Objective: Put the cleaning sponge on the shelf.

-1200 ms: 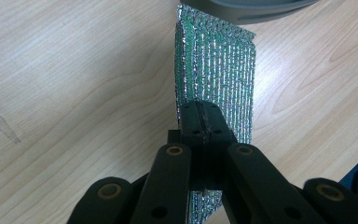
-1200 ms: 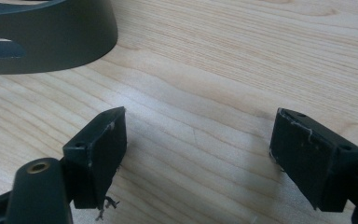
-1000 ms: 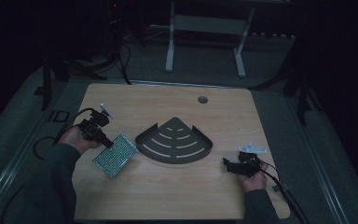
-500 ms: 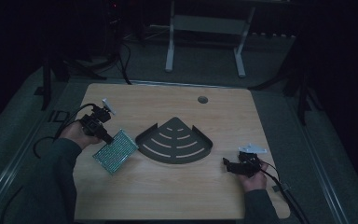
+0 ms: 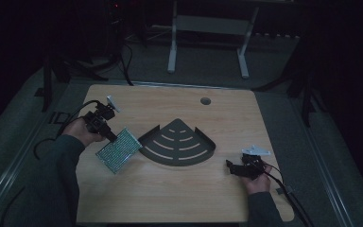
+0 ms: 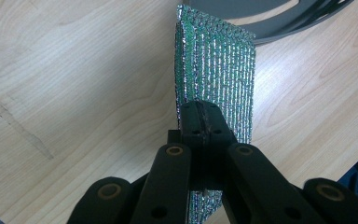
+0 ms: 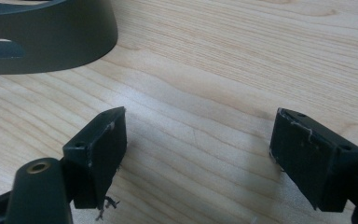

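Your left gripper (image 5: 105, 128) has its jaws clamped on the near edge of the glittery green pad (image 5: 118, 151), which from above slants down to the table (image 5: 227, 118) just left of the dark fan-shaped tray (image 5: 177, 144). The left gripper view shows the pad edge-on. Your right gripper (image 7: 198, 154) rests with jaws wide apart over bare wood.

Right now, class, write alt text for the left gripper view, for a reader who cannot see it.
The left gripper, jaws shut, pinches a glittery green mesh pad by its near edge above a light wooden table. A dark grey slotted tray lies just beyond the pad.
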